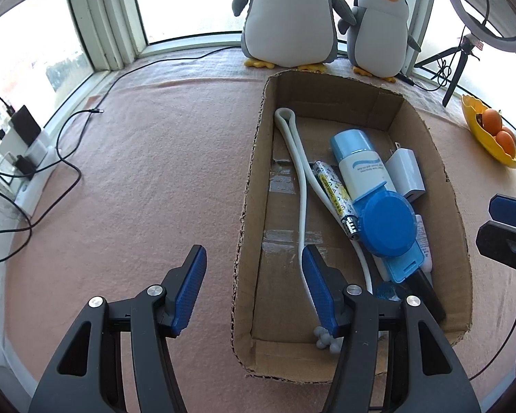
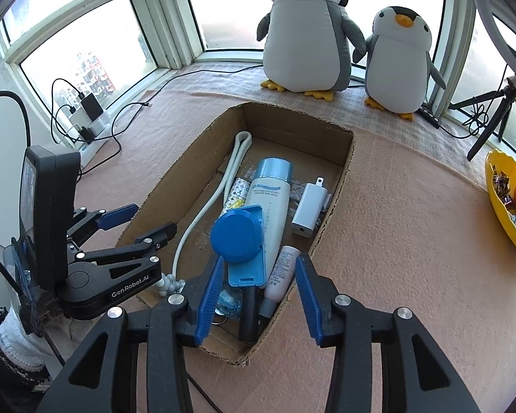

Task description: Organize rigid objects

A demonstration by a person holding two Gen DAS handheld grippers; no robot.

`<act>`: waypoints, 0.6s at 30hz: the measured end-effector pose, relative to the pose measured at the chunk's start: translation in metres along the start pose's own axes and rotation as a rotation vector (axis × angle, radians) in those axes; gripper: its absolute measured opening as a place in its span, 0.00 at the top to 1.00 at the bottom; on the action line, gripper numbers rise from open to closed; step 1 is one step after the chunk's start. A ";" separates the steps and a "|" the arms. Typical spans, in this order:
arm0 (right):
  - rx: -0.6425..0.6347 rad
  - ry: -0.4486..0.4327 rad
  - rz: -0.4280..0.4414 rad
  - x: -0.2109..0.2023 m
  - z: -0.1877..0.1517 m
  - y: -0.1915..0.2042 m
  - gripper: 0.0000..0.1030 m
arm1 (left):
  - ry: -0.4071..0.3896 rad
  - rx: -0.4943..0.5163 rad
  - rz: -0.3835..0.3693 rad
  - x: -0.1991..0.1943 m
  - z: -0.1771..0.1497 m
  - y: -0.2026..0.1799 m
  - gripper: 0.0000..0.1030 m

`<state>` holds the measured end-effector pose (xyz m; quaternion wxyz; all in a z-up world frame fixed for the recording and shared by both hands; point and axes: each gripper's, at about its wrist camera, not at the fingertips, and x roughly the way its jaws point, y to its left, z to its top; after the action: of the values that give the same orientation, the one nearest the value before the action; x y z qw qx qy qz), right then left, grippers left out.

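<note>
An open cardboard box (image 1: 254, 158) lies on the pink cloth. It holds a blue round-lidded case (image 1: 387, 227), a white bottle with a pale blue cap (image 1: 357, 168), a white charger plug (image 1: 406, 172), a yellow-printed battery pack (image 1: 333, 192) and a long white looped strap (image 1: 299, 158). My left gripper (image 1: 254, 251) is open, straddling the box's left wall without touching it. My right gripper (image 2: 260, 261) hangs open over the box's near end (image 2: 244, 354), above a small pink tube (image 2: 282, 272) and a black stick (image 2: 249, 309); its pads press on nothing.
Two plush penguins (image 2: 306, 34) stand by the window behind the box. A yellow bowl with oranges (image 2: 498, 206) sits at the right, with a ring-light tripod (image 2: 492, 120) behind it. A power strip with chargers and cables (image 1: 31, 158) lies at the left edge.
</note>
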<state>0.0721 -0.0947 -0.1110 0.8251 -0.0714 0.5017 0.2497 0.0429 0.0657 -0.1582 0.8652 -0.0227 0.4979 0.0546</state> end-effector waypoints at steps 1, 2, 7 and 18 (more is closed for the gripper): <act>0.004 -0.004 -0.005 -0.002 -0.001 -0.002 0.60 | -0.005 0.004 -0.002 -0.003 0.001 -0.002 0.44; 0.006 -0.007 -0.010 -0.004 -0.001 -0.004 0.59 | -0.009 0.009 -0.005 -0.007 0.001 -0.003 0.44; 0.038 -0.029 -0.031 -0.017 -0.006 -0.013 0.54 | -0.035 0.029 -0.021 -0.027 0.004 -0.013 0.43; 0.117 -0.155 -0.147 -0.067 -0.018 -0.035 0.44 | -0.153 0.084 -0.036 -0.089 0.010 -0.037 0.38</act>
<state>0.0500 -0.1538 -0.0662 0.8803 -0.0402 0.4435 0.1636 0.0113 0.0239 -0.0771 0.9017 0.0089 0.4318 0.0196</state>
